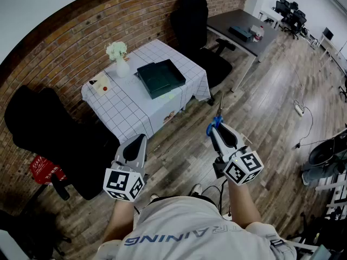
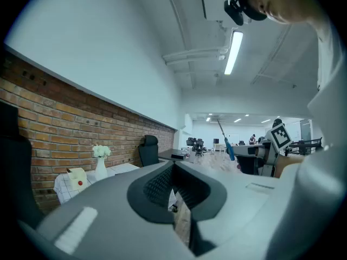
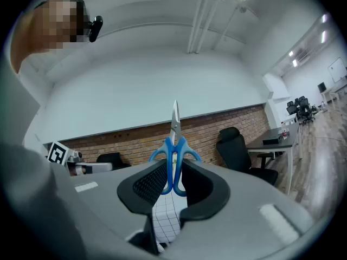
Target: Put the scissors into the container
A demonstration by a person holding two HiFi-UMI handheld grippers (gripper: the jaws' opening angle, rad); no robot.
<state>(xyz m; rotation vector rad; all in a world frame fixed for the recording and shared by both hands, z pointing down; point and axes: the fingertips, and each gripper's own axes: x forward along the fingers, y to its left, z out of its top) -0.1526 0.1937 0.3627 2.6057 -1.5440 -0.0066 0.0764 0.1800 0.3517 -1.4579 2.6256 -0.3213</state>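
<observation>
**Grip.** The right gripper (image 1: 217, 131) is clamped on the scissors (image 1: 218, 120). The blue handle loops sit between its pads, and the closed blades project past the jaw tips, pointing ahead of the person toward the table (image 1: 130, 106). Gripping by the handles leaves the blade end free, so it can probably lead into the container (image 1: 169, 89). The left gripper (image 1: 141, 140) carries nothing. Its jaws are drawn together with no object between them, and it sits level beside the right gripper, well apart from it. It appears to have no role in this step.

**Location of the work item.** The scissors are in the air over the wooden floor (image 1: 255, 107), well short of the table and not yet above the container. The container is a shallow dark green tray lying on the checked tablecloth, in the right half of the table and near its front edge. It looks empty.

**Clearance.**
- Bare floor lies between the person and the table front, so nothing blocks a straight approach.
- A white vase of flowers (image 1: 120, 64) stands near the tray's far left corner, and a small beige box (image 1: 101, 82) sits farther left. Both are clear of an approach from the front.
- An office chair (image 1: 54, 129) flanks the table on the left.
- A second office chair (image 1: 192, 23) stands behind the table on the right.

**Edge to observe.** The tray's raised rim is the edge to clear. The scissors most likely need to be carried above it and lowered inside before the jaws are released.
</observation>
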